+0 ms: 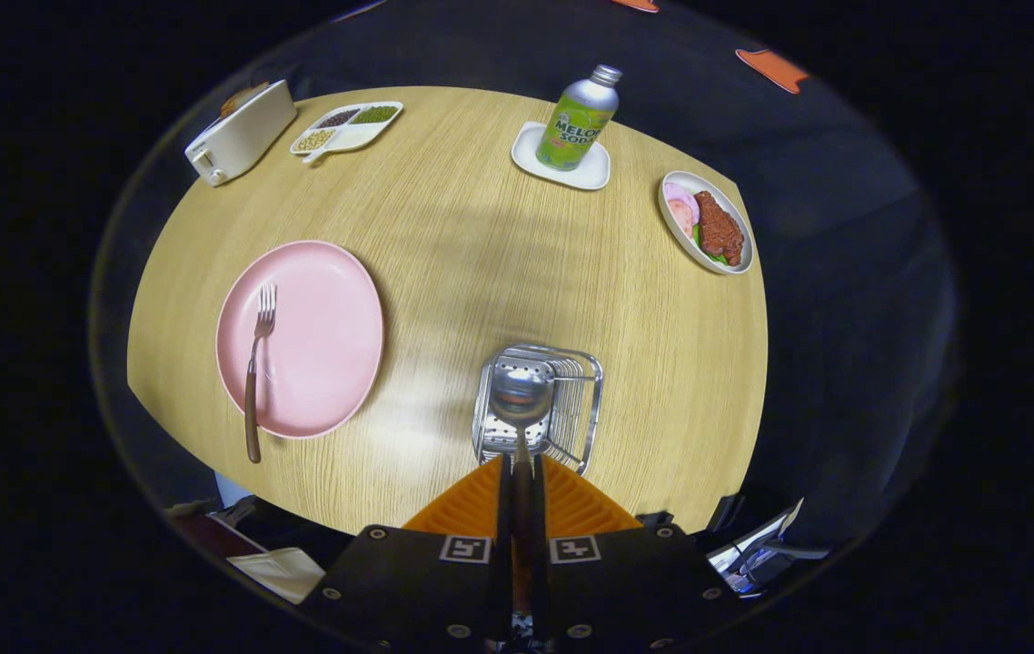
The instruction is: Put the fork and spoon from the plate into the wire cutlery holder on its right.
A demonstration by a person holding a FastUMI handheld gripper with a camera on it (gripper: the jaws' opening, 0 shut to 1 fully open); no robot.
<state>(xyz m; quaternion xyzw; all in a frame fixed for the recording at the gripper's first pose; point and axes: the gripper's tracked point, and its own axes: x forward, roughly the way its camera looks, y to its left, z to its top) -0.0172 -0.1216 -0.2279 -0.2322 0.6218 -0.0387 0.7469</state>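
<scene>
My gripper (521, 468) is shut on the spoon's handle, both fingers pressed against it. The spoon (521, 400) points forward, its metal bowl hanging over the wire cutlery holder (571, 381) just ahead of the fingertips. To the left of the holder lies the pink plate (317, 336). On the plate's left side rests the fork (255, 363), tines pointing away and its brown handle sticking out over the plate's near rim.
Across the round wooden table (481, 236) stand a white toaster (240, 132), a divided dish of beans (346, 127), a green soda bottle (577, 118) on a white saucer, and a dish of meat (706, 222) at the right.
</scene>
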